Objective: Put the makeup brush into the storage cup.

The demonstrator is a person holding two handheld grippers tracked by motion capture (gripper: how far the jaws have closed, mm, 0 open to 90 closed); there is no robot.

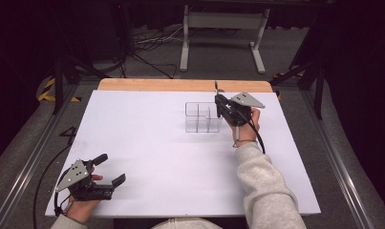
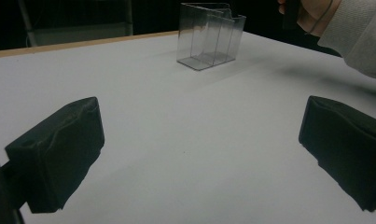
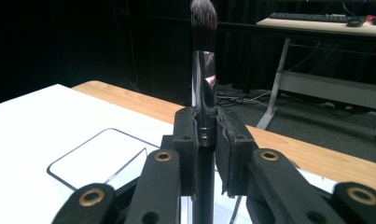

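Note:
A clear plastic organiser with several compartments stands on the white table, toward the back right. Its open rim lies just below my right gripper. My right gripper hovers at the organiser's right side, shut on a makeup brush that stands upright, dark bristles up, silver ferrule above the pads. The brush tip pokes up above the gripper. My left gripper rests at the table's near left corner, open, with nothing between its pads. From there the organiser stands far ahead.
A wooden strip edges the table's far side. Beyond it stand a white desk frame and cables on the floor. A second desk with a keyboard shows behind the brush. A grey sleeve crosses the right near side.

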